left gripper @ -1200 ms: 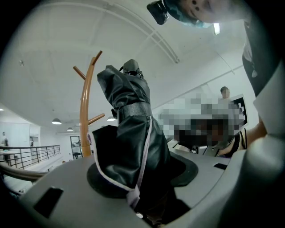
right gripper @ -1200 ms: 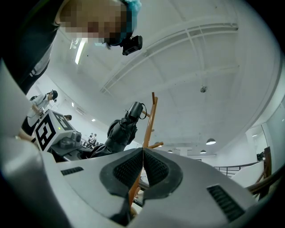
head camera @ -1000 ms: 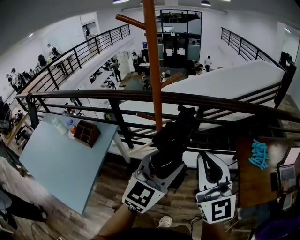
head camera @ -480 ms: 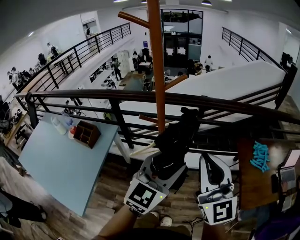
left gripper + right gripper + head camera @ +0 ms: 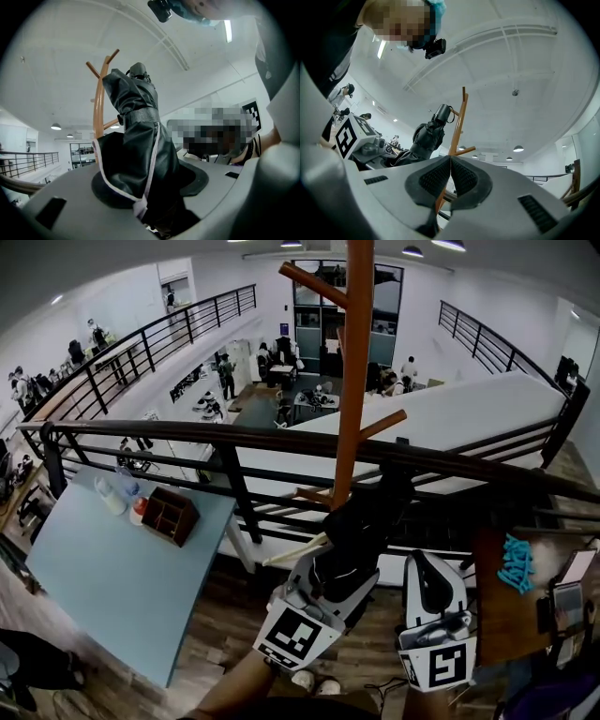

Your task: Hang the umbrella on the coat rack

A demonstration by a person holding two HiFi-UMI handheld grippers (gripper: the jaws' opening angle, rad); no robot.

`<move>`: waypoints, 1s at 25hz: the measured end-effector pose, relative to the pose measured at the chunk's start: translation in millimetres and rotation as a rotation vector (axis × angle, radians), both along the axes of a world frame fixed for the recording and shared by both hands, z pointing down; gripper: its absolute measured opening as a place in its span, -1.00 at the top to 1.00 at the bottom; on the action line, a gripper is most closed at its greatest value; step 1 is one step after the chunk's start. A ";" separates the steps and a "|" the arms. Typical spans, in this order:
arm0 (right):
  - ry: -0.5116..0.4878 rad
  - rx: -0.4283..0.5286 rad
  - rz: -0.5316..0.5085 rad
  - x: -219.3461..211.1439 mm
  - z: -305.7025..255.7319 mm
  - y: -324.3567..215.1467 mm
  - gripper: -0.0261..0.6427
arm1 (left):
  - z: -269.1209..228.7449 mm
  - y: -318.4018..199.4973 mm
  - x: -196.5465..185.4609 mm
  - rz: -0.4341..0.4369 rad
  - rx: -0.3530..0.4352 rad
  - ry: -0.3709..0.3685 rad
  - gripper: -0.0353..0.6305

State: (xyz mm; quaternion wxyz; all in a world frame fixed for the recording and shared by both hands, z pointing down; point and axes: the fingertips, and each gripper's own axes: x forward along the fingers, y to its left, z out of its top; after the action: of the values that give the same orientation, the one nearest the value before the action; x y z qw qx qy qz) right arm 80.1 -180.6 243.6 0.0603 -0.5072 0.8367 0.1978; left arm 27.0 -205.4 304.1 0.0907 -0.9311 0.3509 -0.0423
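Note:
A folded black umbrella (image 5: 361, 521) sticks up and forward out of my left gripper (image 5: 328, 579), which is shut on it. In the left gripper view the umbrella (image 5: 136, 150) fills the space between the jaws of the left gripper (image 5: 150, 192), its strap end up. The orange wooden coat rack (image 5: 354, 381) stands just beyond it, at the railing, with pegs slanting up on both sides. The umbrella's top lies close beside the pole's lower part. My right gripper (image 5: 422, 565) hangs to the right, shut and empty. The right gripper (image 5: 451, 176) shows its pads touching, with the umbrella (image 5: 425, 137) and rack (image 5: 457, 124) ahead.
A black metal railing (image 5: 234, 435) runs across just behind the rack, with an open lower floor and people beyond. A light blue table (image 5: 112, 568) with a wooden box (image 5: 170, 514) stands at the left. A brown desk (image 5: 497, 596) with a blue object (image 5: 517, 563) is at the right.
Both grippers and the umbrella have moved forward, closer to the coat rack. The pole now looks larger and sits further right in the head view.

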 end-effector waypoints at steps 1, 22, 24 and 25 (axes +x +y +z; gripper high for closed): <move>0.002 0.002 0.001 -5.2 -2.1 -2.0 0.83 | -1.5 -2.2 -4.6 0.001 0.000 0.003 0.19; -0.042 0.020 0.020 -23.5 -0.5 -29.5 0.83 | -8.9 -25.2 -13.4 0.049 0.029 0.021 0.19; -0.056 0.022 0.003 -17.2 0.0 -39.2 0.83 | -6.7 -32.5 -7.8 0.032 0.030 -0.007 0.19; -0.061 0.023 -0.005 -13.2 -0.1 -44.0 0.83 | -5.8 -36.7 -3.8 0.023 0.026 -0.021 0.19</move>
State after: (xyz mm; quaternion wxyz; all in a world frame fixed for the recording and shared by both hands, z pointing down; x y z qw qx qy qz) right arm 66.9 -224.6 243.4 0.0922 -0.5100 0.8334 0.1917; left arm 23.1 -242.1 298.4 0.1071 -0.9333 0.3397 -0.0462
